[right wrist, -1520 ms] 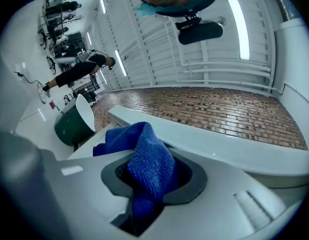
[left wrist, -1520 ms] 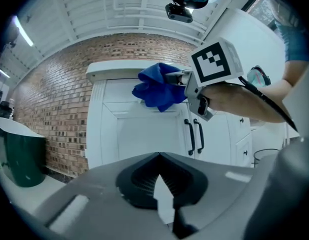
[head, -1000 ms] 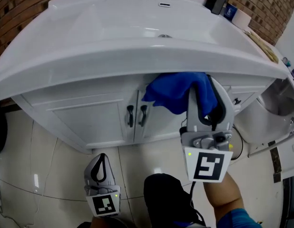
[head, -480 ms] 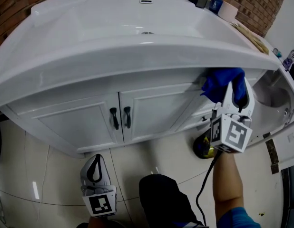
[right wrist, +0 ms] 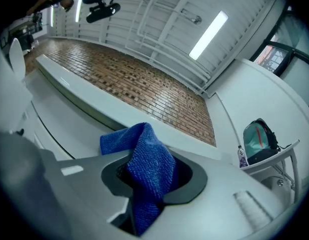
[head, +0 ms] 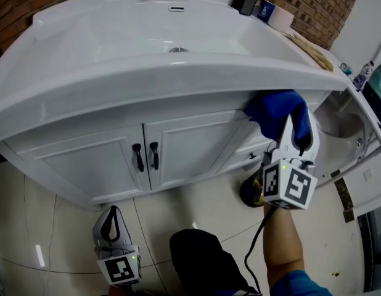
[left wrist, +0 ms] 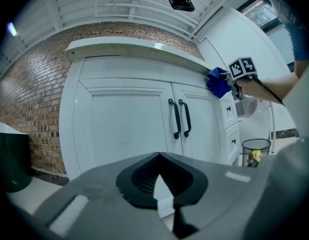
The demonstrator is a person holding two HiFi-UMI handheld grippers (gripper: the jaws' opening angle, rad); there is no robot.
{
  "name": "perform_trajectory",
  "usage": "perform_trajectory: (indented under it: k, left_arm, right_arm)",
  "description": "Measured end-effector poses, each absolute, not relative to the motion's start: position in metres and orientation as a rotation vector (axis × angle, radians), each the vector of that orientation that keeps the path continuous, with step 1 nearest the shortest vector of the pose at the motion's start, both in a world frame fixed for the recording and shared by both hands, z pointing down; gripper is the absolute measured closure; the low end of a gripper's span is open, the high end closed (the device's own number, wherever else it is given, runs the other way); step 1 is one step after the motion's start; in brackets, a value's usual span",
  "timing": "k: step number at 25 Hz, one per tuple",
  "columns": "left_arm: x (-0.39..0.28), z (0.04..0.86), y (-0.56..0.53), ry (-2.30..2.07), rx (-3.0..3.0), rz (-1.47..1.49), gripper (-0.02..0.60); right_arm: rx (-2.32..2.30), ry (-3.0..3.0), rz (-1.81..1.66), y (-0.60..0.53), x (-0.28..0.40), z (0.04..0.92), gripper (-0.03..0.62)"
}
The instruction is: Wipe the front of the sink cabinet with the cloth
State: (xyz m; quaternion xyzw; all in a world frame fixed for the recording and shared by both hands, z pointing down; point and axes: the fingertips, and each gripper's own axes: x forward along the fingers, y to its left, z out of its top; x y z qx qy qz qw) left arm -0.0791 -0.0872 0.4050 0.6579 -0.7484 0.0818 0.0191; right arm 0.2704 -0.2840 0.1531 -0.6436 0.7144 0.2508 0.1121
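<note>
Right gripper [head: 294, 123] is clamping the blue cloth [head: 274, 106], its jaws closing on a fold that is bunching up between them and spilling forward [right wrist: 144, 159]. It is holding the cloth against the upper right of the cabinet [head: 178, 143], just under the overhanging sink [head: 147, 73] and above the drawers [left wrist: 229, 119]. In the left gripper view the cloth [left wrist: 217, 82] appears to be touching that top corner.

Left gripper [head: 111, 221] is hanging low near the floor, well apart from the cabinet, with its jaws together on nothing [left wrist: 159, 184].

Progress, as a judgement: wiping is under way along the top edge at the right. No streaks or damp marks are showing on the white panels, so how much is already wiped cannot be read. Both doors [left wrist: 144, 129], around the black handles [head: 144, 156], and the drawer fronts seem likely to be awaiting the cloth.

Containers: the sink basin is showing only its drain [head: 176, 49], with nothing lying in it. A mesh bin [left wrist: 255, 151] is standing on the floor beside the drawers, holding yellow scraps. With the doors shut, the cabinet's contents are hidden.
</note>
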Motion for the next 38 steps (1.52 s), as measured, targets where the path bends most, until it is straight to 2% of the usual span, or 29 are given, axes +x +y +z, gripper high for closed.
perform_trajectory:
  k: [4, 9, 13, 16, 22, 28, 38]
  left_arm:
    - [-0.082, 0.400, -0.085, -2.341, 2.025, 0.179, 0.575]
    - [-0.090, 0.398, -0.076, -2.351, 2.064, 0.264, 0.575]
    - [-0.098, 0.382, -0.066, -2.382, 2.001, 0.101, 0.575]
    - [-0.117, 0.377, -0.048, -2.423, 1.954, 0.119, 0.575]
    - [-0.146, 0.387, -0.020, -2.483, 1.897, 0.189, 0.575]
    - [-0.143, 0.385, -0.021, -2.466, 1.887, 0.238, 0.575]
    - [-0.116, 0.396, -0.054, -2.393, 1.966, 0.222, 0.575]
  right_arm:
    - [-1.667, 2.173, 0.845, -0.234, 0.200, 0.140, 0.490]
    - [-1.278, 2.339, 0.841, -0.172, 0.078, 0.138, 0.490]
    - [-1.000, 2.467, 0.870, -0.126, -0.010, 0.141, 0.488]
    - [-0.816, 2.530, 0.920, -0.090, -0.075, 0.145, 0.488]
    - [-0.612, 2.602, 1.046, -0.054, -0.164, 0.153, 0.487]
    - [-0.691, 2.658, 1.123, -0.074, -0.172, 0.178, 0.487]
    - [-0.953, 2.656, 1.088, -0.134, -0.087, 0.181, 0.487]
